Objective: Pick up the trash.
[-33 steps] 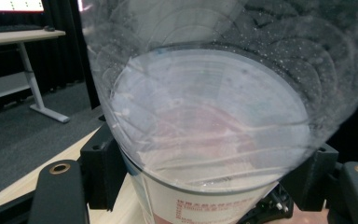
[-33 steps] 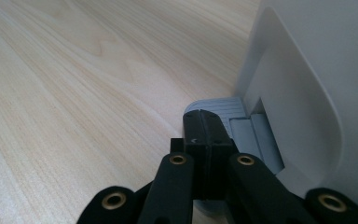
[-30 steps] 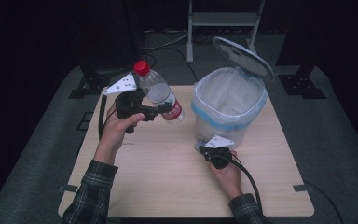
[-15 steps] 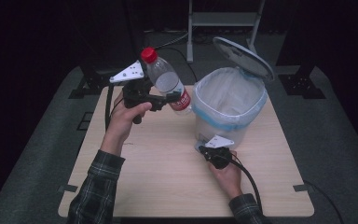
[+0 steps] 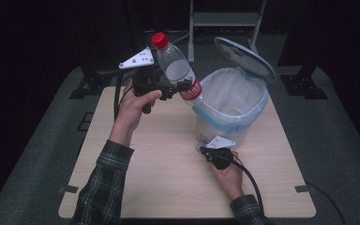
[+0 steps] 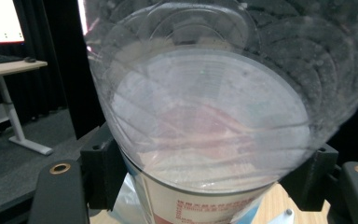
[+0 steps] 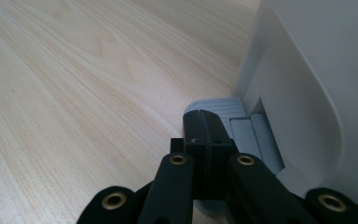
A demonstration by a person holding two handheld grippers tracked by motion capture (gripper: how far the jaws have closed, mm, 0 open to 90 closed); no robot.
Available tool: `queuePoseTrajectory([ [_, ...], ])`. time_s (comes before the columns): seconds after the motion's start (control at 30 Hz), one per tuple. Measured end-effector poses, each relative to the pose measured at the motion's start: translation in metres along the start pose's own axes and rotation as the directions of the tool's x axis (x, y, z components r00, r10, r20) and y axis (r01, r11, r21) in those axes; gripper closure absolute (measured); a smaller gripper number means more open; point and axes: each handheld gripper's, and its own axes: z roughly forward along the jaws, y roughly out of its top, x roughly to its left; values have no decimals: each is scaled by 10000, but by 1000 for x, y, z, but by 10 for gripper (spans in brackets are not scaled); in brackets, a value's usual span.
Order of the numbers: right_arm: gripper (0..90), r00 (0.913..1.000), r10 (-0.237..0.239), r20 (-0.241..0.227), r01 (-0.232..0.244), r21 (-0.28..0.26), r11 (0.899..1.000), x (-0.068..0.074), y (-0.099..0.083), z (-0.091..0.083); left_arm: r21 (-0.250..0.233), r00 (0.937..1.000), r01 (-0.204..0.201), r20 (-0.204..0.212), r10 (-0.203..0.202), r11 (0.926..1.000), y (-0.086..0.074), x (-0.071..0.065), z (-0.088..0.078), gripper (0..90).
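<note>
Clear plastic bottle [image 5: 178,72] sits clamped in the left claw [image 5: 180,88], tilted beside the bin [image 5: 229,110].

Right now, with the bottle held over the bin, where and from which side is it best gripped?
Grip the bottle across its lower body, just above the red label, coming side-on as the left tool does: the clear wall is straight and round there, while the neck narrows towards the red cap. That leaves its base free, tilted towards the open bin.
</note>
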Motion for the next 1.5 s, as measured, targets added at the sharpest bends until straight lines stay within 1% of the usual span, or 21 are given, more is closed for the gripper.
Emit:
queuePoseTrajectory([
  [0.1, 895, 10000, 1, 2, -1, 4, 10000, 0, 0, 0, -28, 10000, 40, 41, -40, 10000, 2, 2, 5, 265],
  [0.13, 895, 10000, -22, -4, 22, -1, 10000, 0, 0, 0, -40, 9999, 11, 100, -11, 10000, 5, 3, 10, 265],
  [0.17, 895, 10000, -22, -4, 22, -1, 10000, 0, 0, 0, -40, 9999, 11, 100, -11, 10000, 5, 3, 10, 265],
  [0.23, 895, 10000, -2, 14, 2, 1, 10000, 0, 0, 0, -123, 9999, 7, 147, -5, 9999, 6, 4, 14, 265],
  [0.27, 895, 10000, -29, 19, 29, 1, 10000, 0, 0, 0, -188, 9998, 78, 198, -74, 9998, 8, 4, 18, 265],
  [0.3, 895, 10000, -29, 19, 29, 1, 10000, 0, 0, 0, -188, 9998, 78, 198, -74, 9998, 8, 4, 18, 265],
  [0.33, 895, 10000, 42, 19, -42, 28, 10000, 0, 0, 0, -185, 9997, 79, 219, -75, 9998, 8, 6, 22, 265],
  [0.37, 895, 10000, 42, 19, -42, 28, 10000, 0, 0, 0, -185, 9997, 79, 219, -75, 9998, 8, 6, 22, 265],
  [0.4, 895, 10000, 43, 19, -43, 36, 10000, 0, 0, 0, -180, 9996, 119, 245, -115, 9998, 8, 7, 27, 265],
  [0.43, 895, 10000, 43, 19, -43, 36, 10000, 0, 0, 0, -180, 9996, 119, 245, -115, 9998, 8, 7, 27, 265],
  [0.47, 895, 10000, 52, 27, -52, 39, 10000, 0, 0, 0, -177, 9995, 134, 274, -129, 9998, 8, 8, 31, 265],
  [0.5, 895, 10000, 52, 27, -52, 39, 10000, 0, 0, 0, -177, 9995, 134, 274, -129, 9998, 8, 8, 31, 265],
  [0.6, 895, 10000, 4, 16, -4, 11, 10000, 0, 0, 0, -159, 9995, 123, 307, -118, 9998, 6, 9, 38, 265],
  [0.73, 895, 10000, 20, 21, -20, 17, 10000, 0, 0, 0, -122, 9994, 171, 291, -167, 9998, 1, 11, 49, 264],
  [0.77, 895, 10000, 20, 21, -20, 17, 10000, 0, 0, 0, -122, 9994, 171, 291, -167, 9998, 1, 11, 49, 264],
  [0.83, 895, 10000, 18, 19, -18, 16, 10000, 0, 0, 0, -74, 9993, 234, 291, -232, 9997, -3, 13, 55, 264],
  [1.07, 895, 10000, 23, 18, -23, 12, 10000, 0, 0, 0, 15, 9988, 374, 309, -374, 9993, -13, 16, 63, 263],
  [1.23, 895, 10000, 11, 16, -11, 5, 10000, 0, 0, 0, 70, 9988, 384, 317, -386, 9992, -18, 17, 70, 264],
  [1.5, 895, 10000, 27, 17, -27, 14, 10000, 0, 0, 0, 245, 9979, 564, 294, -571, 9981, -32, 20, 80, 263],
])
